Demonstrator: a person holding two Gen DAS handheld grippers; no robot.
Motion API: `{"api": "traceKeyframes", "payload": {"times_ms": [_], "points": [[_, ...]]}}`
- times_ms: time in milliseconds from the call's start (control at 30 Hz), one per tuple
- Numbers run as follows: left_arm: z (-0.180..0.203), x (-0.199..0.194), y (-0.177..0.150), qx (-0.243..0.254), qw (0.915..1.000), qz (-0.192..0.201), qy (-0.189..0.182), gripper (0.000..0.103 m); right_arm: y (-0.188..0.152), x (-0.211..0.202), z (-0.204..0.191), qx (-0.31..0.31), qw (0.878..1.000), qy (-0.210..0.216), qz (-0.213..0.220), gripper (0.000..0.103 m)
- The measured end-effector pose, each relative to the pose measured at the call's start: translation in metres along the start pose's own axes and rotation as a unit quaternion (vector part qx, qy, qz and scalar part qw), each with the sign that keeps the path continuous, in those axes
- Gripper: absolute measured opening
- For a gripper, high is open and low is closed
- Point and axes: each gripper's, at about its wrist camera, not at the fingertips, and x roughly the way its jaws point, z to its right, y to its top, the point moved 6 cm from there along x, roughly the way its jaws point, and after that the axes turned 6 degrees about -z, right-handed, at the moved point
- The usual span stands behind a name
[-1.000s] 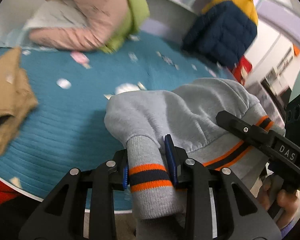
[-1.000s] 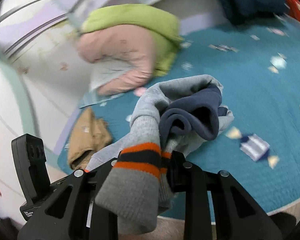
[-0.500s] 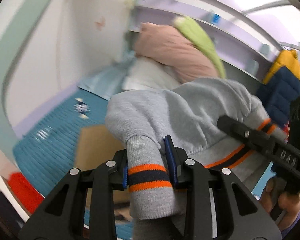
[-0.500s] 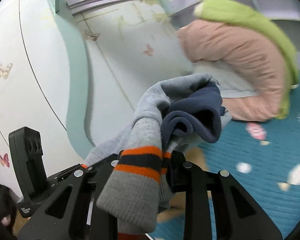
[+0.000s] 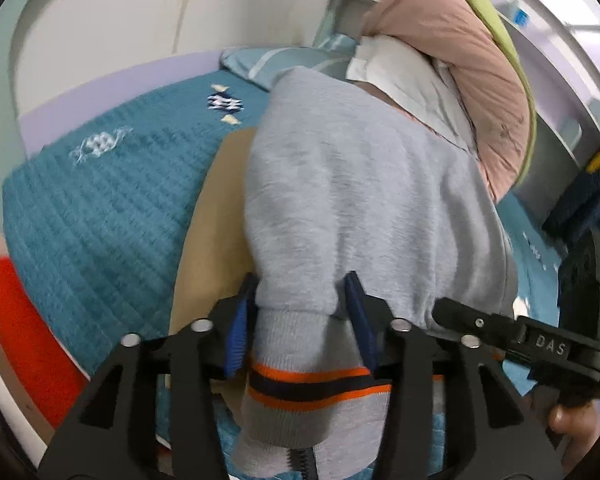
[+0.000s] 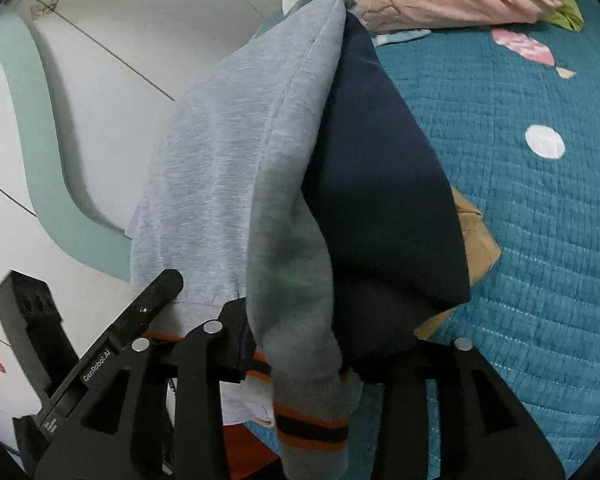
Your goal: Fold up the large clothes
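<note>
Both tongs, left [image 5: 300, 312] and right [image 6: 300, 344], have just been opening around the grey orange-striped fleece hoodie [image 5: 360, 208], releasing it onto the tan folded garment [image 5: 216, 224] below; next, withdraw clear.

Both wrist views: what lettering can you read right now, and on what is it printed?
"DAS": white letters on the black body of the right gripper, seen in the left wrist view.
"GenRobot.AI": white letters on the black body of the left gripper, seen in the right wrist view.
Grey hoodie: no readable text.
</note>
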Motion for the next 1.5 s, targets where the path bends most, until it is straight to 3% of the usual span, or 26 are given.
{"api": "traceKeyframes", "payload": {"times_ms": [67, 233, 333, 400, 500, 600, 767, 967, 1200, 1400, 1500], "points": [[0.001, -0.009, 0.0, -0.002, 0.9995, 0.008, 0.03, 0.073, -0.002, -0.008, 0.003, 0.001, 1.0, -0.004, -0.001, 0.043], [0.003, -0.052, 0.002, -0.009, 0.9967, 0.034, 0.073, 0.09, -0.004, -0.04, -0.008, -0.031, 0.999, -0.033, 0.011, 0.051], [0.007, -0.078, -0.002, -0.005, 0.9942, 0.038, 0.101, 0.091, -0.011, -0.06, -0.017, -0.06, 0.996, -0.067, 0.012, 0.055], [0.012, -0.093, -0.007, 0.003, 0.9915, 0.033, 0.126, 0.093, -0.016, -0.072, -0.021, -0.077, 0.992, -0.101, 0.023, 0.064], [0.022, -0.113, -0.017, 0.018, 0.9868, 0.031, 0.158, 0.094, -0.027, -0.093, -0.018, -0.08, 0.988, -0.125, 0.03, 0.065], [0.037, -0.129, -0.03, 0.022, 0.9885, 0.021, 0.148, 0.094, -0.037, -0.11, -0.022, -0.082, 0.989, -0.116, 0.034, 0.065], [0.073, -0.166, -0.056, 0.022, 0.9909, 0.014, 0.132, 0.096, -0.065, -0.15, -0.047, -0.149, 0.976, -0.149, 0.046, 0.065], [0.13, -0.218, -0.087, 0.043, 0.9926, 0.021, 0.112, 0.098, -0.111, -0.215, -0.063, -0.189, 0.965, -0.168, 0.07, 0.078], [0.186, -0.291, -0.106, 0.083, 0.9871, 0.078, 0.112, 0.098, -0.152, -0.303, -0.072, -0.19, 0.951, -0.2, 0.139, 0.092], [0.232, -0.345, -0.123, 0.135, 0.976, 0.127, 0.115, 0.098, -0.183, -0.374, -0.08, -0.179, 0.939, -0.207, 0.209, 0.095], [0.251, -0.371, -0.132, 0.145, 0.9742, 0.145, 0.094, 0.098, -0.199, -0.406, -0.084, -0.178, 0.935, -0.2, 0.234, 0.095]]}}
